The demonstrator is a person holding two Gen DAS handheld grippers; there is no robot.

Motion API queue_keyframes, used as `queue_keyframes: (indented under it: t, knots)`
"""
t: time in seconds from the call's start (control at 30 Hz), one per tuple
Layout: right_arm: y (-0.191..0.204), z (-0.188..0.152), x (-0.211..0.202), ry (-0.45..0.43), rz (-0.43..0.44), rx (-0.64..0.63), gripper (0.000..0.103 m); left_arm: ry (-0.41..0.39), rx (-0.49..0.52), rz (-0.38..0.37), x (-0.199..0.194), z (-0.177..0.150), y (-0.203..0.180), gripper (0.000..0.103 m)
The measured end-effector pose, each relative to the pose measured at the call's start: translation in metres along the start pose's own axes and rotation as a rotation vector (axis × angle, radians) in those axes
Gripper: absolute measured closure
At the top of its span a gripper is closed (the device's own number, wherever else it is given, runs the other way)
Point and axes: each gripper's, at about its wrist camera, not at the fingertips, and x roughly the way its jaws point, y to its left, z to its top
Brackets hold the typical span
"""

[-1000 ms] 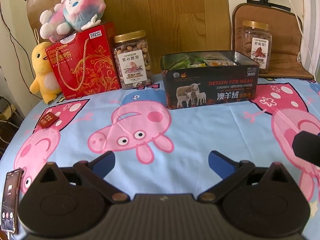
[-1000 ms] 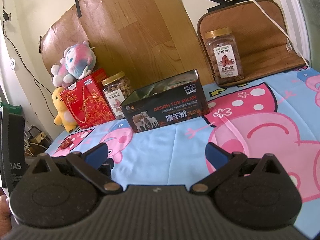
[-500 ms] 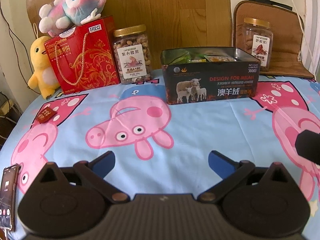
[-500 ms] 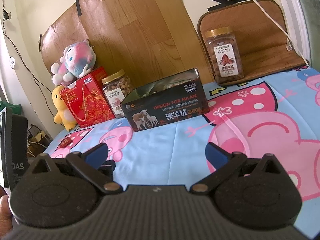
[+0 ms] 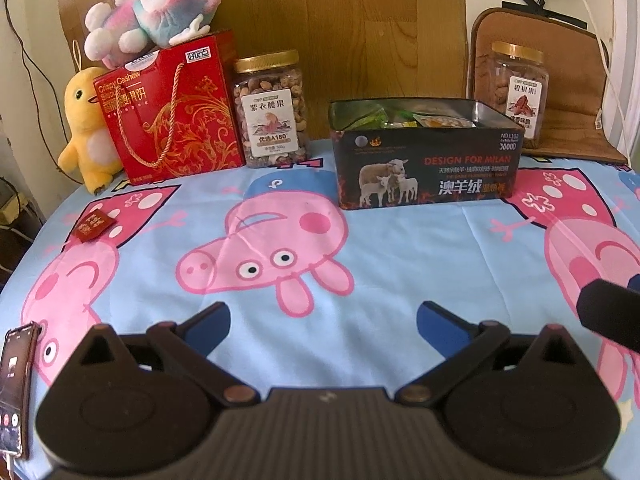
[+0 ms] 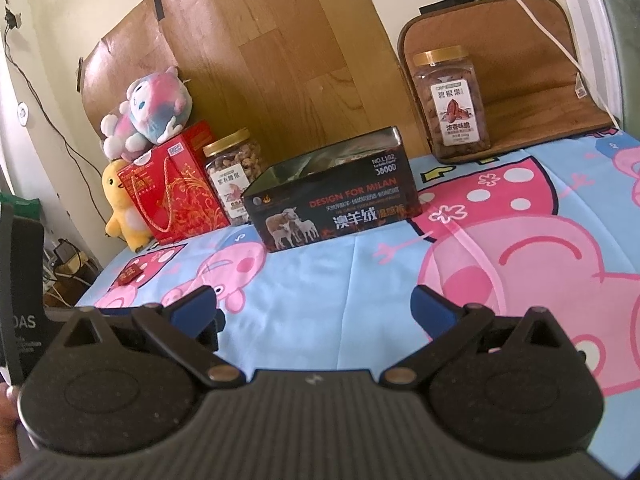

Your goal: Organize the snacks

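Note:
A black tin box [image 5: 426,168] [image 6: 334,208] with sheep on its front stands open at the back of the table, snack packets showing inside. A small dark red snack packet [image 5: 93,225] [image 6: 130,275] lies alone on the cloth at the left. My left gripper [image 5: 322,322] hovers open over the cloth's near middle, holding nothing. My right gripper [image 6: 314,306] is also open and holds nothing, well short of the tin. A black part of the right tool [image 5: 608,312] shows at the right edge of the left wrist view.
A red gift box [image 5: 170,114] with a plush toy [image 5: 154,4] on top, a yellow duck plush [image 5: 86,128] and a nut jar [image 5: 274,108] line the back left. Another nut jar [image 5: 516,92] [image 6: 452,104] stands on a brown mat at back right. A phone [image 5: 16,384] lies at the near left edge.
The left wrist view has dipped and shifted slightly, so the back objects sit a little higher and the packet nearer. The right view is nearly unchanged. Both grippers stay open.

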Motion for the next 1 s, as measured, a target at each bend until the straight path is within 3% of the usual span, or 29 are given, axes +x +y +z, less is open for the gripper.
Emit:
queue_keyframes:
  t: [1.0]
  knots:
    - [0.0020, -0.0017, -0.0006, -0.005, -0.003, 0.007, 0.000, 0.003, 0.001, -0.021, -0.0034, -0.0012, -0.0046, 0.000]
